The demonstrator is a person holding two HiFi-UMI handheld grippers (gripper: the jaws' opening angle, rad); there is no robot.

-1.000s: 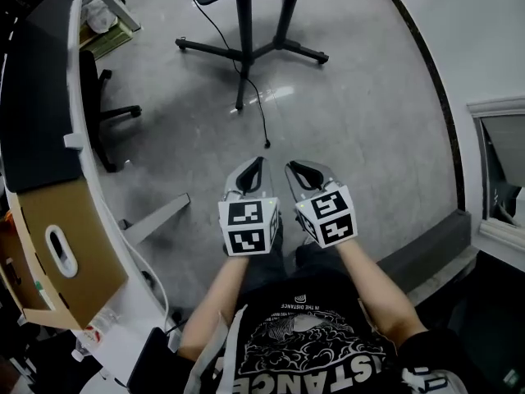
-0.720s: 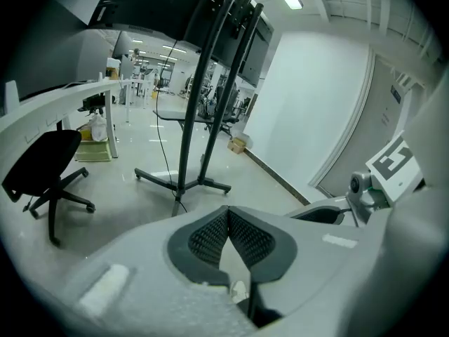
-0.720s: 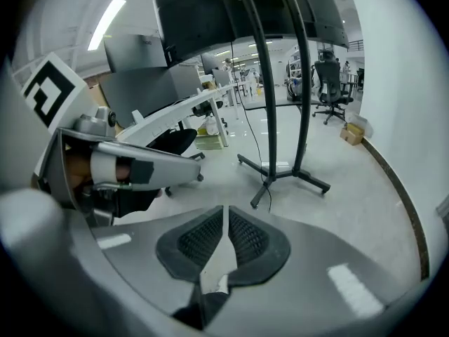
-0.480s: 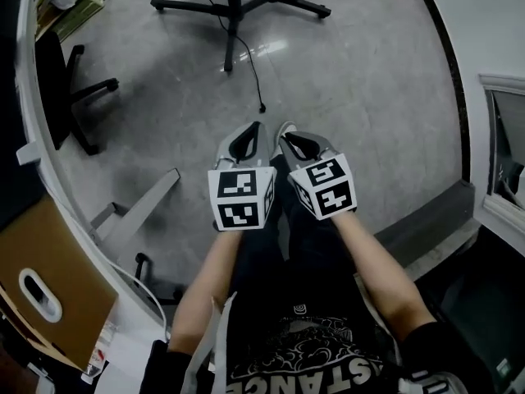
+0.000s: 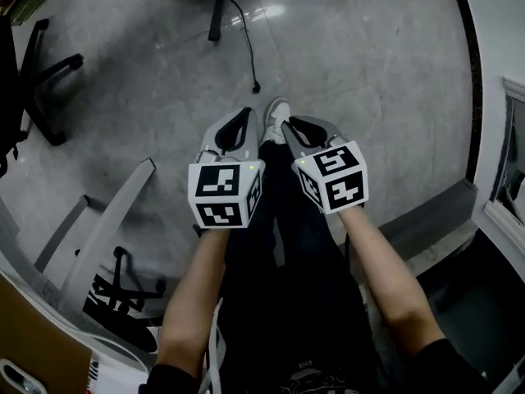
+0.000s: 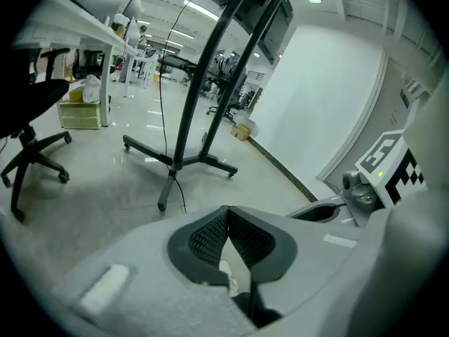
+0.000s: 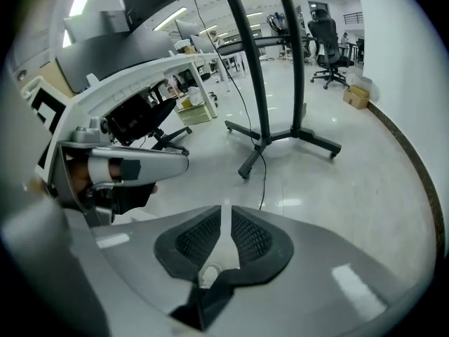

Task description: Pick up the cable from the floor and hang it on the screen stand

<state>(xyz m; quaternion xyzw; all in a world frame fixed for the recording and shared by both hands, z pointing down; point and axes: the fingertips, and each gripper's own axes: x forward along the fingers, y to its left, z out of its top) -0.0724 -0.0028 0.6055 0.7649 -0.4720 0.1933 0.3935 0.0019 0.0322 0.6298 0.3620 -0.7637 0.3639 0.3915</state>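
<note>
Head view: left gripper (image 5: 239, 120) and right gripper (image 5: 297, 125) ride ahead on approach, cable (image 5: 255, 82) loose on the floor (image 5: 369, 97) by the screen stand (image 5: 216, 11); left gripper view: jaws closed, empty, probably not needed yet; right gripper view: jaws opening, nothing between, probably readying the pickup.

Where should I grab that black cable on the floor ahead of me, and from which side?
Probably the free stretch of the cable just behind its end: it lies flat and nearly straight on the floor, so come straight down from above and pinch across its width.
</note>
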